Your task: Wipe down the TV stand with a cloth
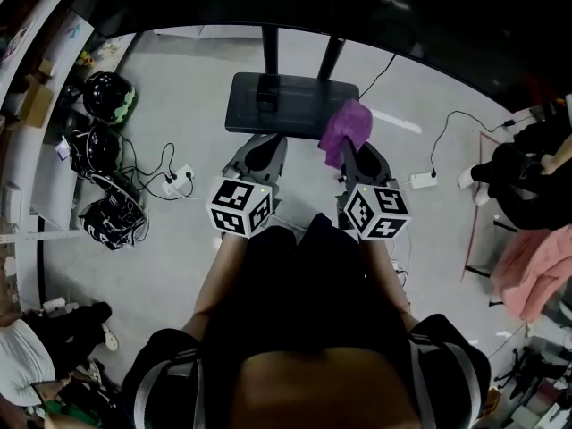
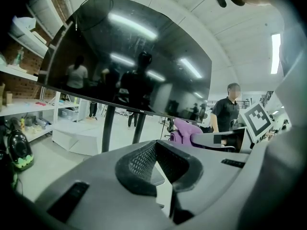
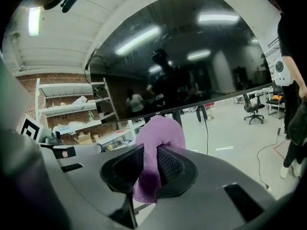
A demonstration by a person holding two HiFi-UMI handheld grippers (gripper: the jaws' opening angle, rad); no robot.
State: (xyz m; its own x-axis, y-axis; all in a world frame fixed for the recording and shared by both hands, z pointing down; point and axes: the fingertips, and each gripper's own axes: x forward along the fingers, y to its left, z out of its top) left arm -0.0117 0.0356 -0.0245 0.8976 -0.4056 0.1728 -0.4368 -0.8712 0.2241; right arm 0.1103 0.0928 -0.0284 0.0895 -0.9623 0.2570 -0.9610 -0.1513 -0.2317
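Observation:
The TV stand's dark base plate (image 1: pixel 277 104) lies on the grey floor ahead of me, and two posts rise from it to the big black TV screen (image 2: pixel 129 66) (image 3: pixel 182 71). A purple cloth (image 1: pixel 347 128) (image 3: pixel 158 143) is pinched in my right gripper (image 1: pixel 355 153) (image 3: pixel 152 164) and sticks up past its jaws, over the plate's near right corner. My left gripper (image 1: pixel 264 146) (image 2: pixel 154 164) hovers by the plate's near edge, jaws shut with nothing between them. In the left gripper view the cloth (image 2: pixel 184 130) shows at the right.
Helmets (image 1: pixel 109 96) and tangled cables with a power strip (image 1: pixel 179 179) lie at the left by shelving. A seated person (image 1: pixel 527 164) and a pink cloth (image 1: pixel 536 266) are at the right. Another person (image 2: pixel 225 111) stands beyond the TV.

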